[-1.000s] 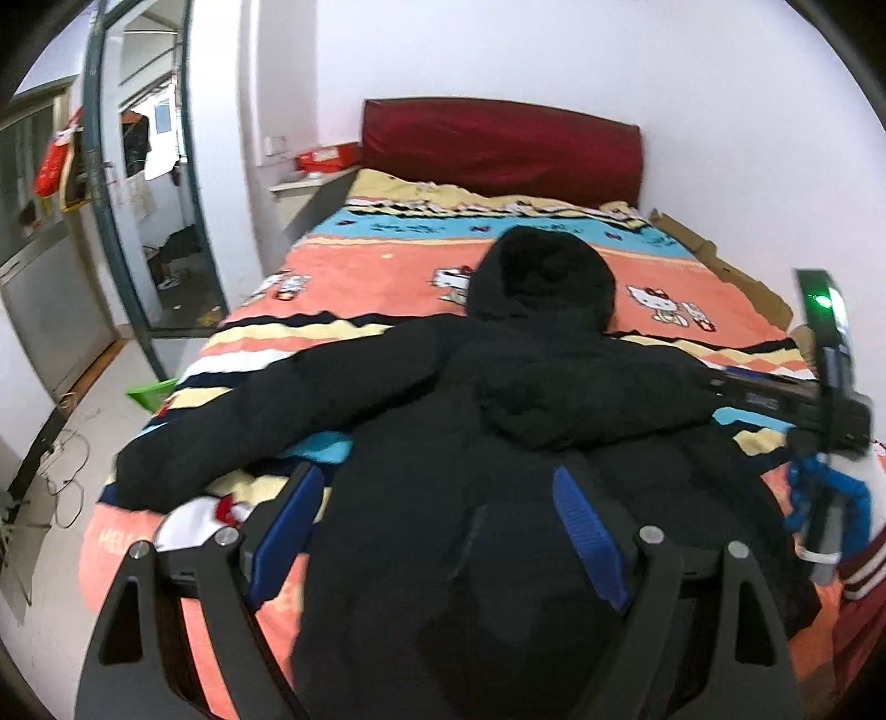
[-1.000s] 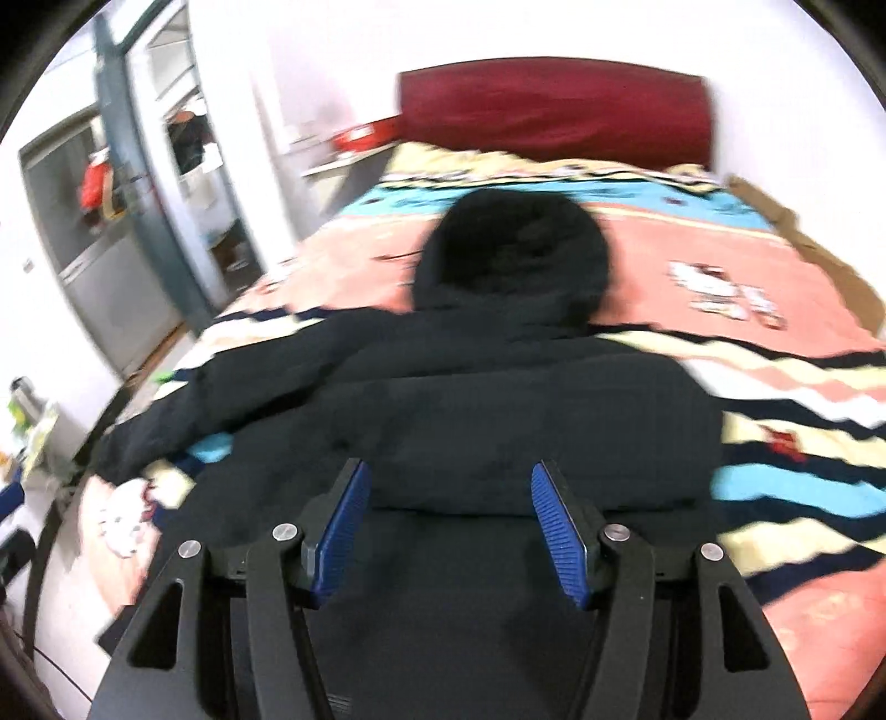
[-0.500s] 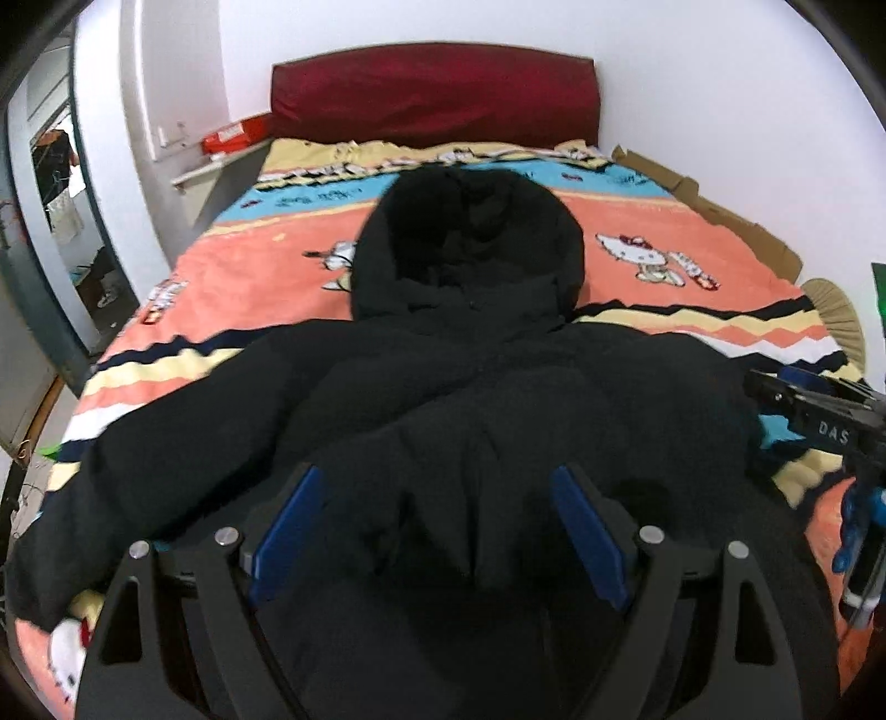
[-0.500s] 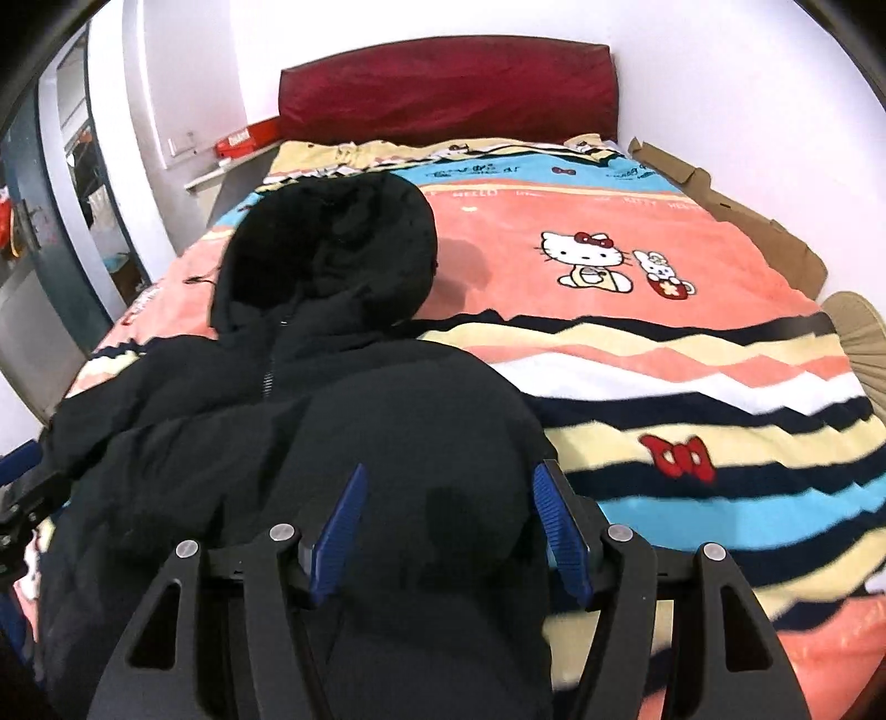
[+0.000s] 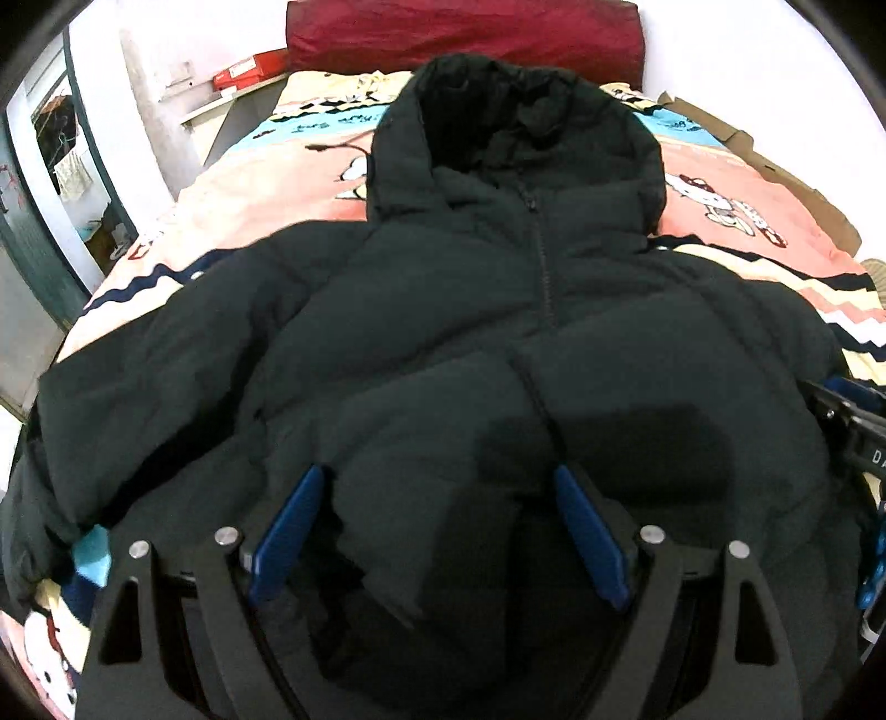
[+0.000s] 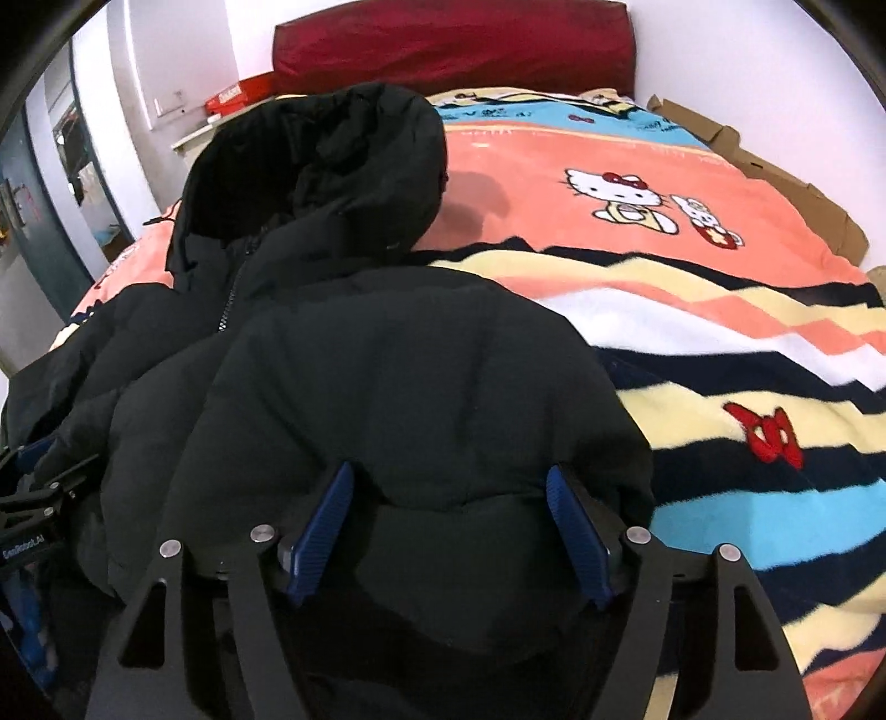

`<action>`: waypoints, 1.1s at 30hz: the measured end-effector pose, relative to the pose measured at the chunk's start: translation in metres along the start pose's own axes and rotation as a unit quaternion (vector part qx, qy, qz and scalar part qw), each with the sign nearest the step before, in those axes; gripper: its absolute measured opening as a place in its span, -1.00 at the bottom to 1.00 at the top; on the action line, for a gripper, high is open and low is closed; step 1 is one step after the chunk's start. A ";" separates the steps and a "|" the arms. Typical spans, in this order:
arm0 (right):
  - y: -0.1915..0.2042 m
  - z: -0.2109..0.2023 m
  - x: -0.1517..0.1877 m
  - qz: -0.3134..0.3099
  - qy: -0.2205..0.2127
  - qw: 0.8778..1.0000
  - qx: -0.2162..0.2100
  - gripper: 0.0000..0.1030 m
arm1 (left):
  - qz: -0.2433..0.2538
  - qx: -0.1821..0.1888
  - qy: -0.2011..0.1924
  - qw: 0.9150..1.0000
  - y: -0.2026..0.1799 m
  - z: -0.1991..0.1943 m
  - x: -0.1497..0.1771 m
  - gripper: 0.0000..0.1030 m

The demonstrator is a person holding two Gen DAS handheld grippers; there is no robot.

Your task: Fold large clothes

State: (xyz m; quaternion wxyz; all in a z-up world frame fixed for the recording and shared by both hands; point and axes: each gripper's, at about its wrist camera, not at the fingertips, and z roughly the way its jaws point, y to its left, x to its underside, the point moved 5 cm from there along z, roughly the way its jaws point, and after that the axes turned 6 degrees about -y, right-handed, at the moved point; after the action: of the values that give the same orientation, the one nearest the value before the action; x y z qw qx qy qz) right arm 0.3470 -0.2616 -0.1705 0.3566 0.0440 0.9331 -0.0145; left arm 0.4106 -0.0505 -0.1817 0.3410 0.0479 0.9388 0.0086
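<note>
A black hooded puffer jacket (image 5: 470, 310) lies front up on the bed, hood toward the headboard, zip down the middle. Its left sleeve stretches out to the left edge. My left gripper (image 5: 437, 498) is open, low over the jacket's lower front, fabric bulging between the blue pads. In the right wrist view the jacket (image 6: 360, 360) fills the left half, its right side bunched inward. My right gripper (image 6: 448, 498) is open over that bunched right side. The right gripper's body shows at the right edge of the left wrist view (image 5: 853, 426).
The bed has a striped cartoon-cat blanket (image 6: 692, 310) with bare room right of the jacket. A dark red headboard (image 5: 465, 33) stands at the far wall. Flattened cardboard (image 6: 786, 183) lines the right wall. A shelf with a red box (image 5: 249, 69) and a doorway are at left.
Both grippers have moved forward and lower over the jacket, which now looms larger. The jaws stay open.
</note>
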 end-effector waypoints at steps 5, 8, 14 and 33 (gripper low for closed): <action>-0.004 -0.040 0.008 0.015 -0.012 1.000 0.004 0.38 | -0.009 0.008 -0.039 0.999 0.017 -0.052 0.001 0.65; -0.001 -0.069 0.020 0.026 -0.016 1.000 -0.002 0.38 | -0.018 0.017 -0.055 0.998 0.030 -0.089 0.005 0.65; 0.016 -0.127 0.047 0.027 -0.027 0.999 -0.013 0.39 | -0.014 0.018 -0.068 0.997 0.056 -0.160 0.028 0.65; 0.070 -0.237 0.106 0.017 -0.072 0.996 -0.057 0.39 | -0.086 0.006 -0.086 0.993 0.148 -0.260 0.139 0.65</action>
State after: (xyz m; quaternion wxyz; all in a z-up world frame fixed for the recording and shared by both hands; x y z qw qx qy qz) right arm 0.1172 -0.1703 -0.0645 0.4246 0.0388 0.9036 0.0416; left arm 0.1506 0.1141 -0.0641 0.4196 -0.0300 0.9067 -0.0305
